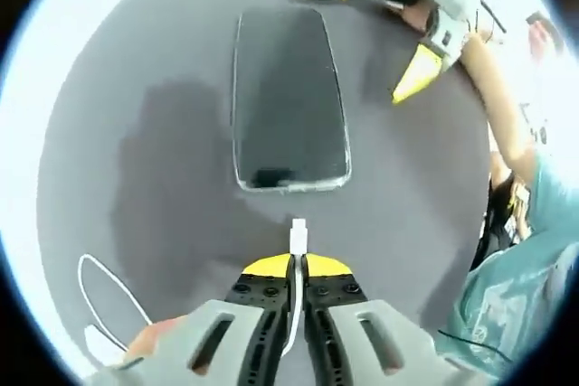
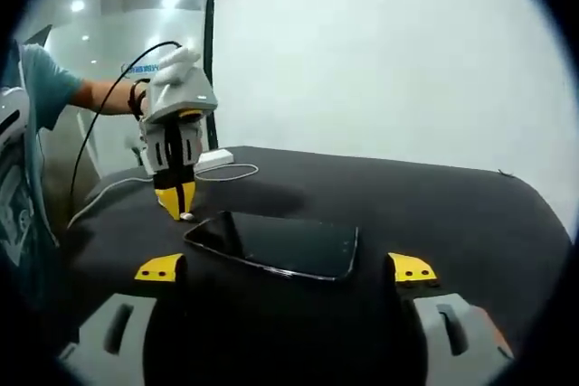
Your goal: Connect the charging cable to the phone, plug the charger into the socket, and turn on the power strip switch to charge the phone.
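Dark grey tabletop (image 1: 136,133) carries the phone (image 1: 289,101), my landmark, lying flat. My left gripper (image 1: 298,268), jaws pressed on the white cable plug (image 1: 298,237), holds it just short of the phone's near edge, aimed at the port. My right gripper (image 2: 285,270), jaws spread, brackets the far end, presumably to brace it.

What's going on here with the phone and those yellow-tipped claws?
A person is working with a hand-held gripper in each hand. The left gripper is shut on the white charging cable, its plug aimed at the phone but not yet touching it. The right gripper is open, its fingers on either side of the phone on the dark table.
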`<state>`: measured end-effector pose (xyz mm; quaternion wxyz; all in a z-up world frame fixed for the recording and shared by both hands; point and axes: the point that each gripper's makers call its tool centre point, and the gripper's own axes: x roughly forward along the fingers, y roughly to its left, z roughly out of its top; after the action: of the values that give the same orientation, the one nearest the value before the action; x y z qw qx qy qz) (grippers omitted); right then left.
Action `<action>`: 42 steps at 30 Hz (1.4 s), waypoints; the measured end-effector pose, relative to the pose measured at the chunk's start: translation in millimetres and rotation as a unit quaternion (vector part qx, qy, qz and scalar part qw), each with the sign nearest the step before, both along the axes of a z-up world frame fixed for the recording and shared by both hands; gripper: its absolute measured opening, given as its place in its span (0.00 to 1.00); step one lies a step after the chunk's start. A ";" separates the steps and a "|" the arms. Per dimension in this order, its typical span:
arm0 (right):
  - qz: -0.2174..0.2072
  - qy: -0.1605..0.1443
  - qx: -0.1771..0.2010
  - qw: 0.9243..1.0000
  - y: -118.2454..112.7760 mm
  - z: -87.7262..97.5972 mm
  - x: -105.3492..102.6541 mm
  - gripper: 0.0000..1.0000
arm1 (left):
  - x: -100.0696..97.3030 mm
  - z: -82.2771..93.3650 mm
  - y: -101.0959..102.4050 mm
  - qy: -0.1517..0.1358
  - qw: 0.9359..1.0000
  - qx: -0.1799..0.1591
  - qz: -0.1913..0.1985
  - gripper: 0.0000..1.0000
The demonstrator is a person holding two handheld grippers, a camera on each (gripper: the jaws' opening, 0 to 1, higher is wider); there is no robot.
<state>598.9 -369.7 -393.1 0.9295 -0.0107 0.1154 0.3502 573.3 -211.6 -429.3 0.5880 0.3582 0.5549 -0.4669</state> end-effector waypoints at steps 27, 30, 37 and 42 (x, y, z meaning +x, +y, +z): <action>0.006 -0.002 -0.008 1.000 0.7 -1.0 -1.2 0.85 | 4.5 -0.4 -12.8 0.044 0.995 0.089 0.015 0.00; 0.007 -0.002 -0.004 1.000 1.5 -0.1 -1.5 0.85 | 5.1 -0.5 -13.2 0.043 0.995 0.093 0.017 0.00; 0.022 0.007 0.006 1.000 5.1 1.3 -1.5 0.93 | 6.8 0.7 -15.7 0.031 0.996 0.083 0.024 0.00; 0.034 0.036 -0.028 0.998 14.5 -13.2 -0.4 0.93 | 4.7 -0.3 -16.3 0.024 0.996 0.084 0.021 0.00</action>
<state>598.4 -355.1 -406.3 0.9115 -0.0277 0.1584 0.3786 578.0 -227.9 -429.5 0.5522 0.3835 0.6131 -0.4148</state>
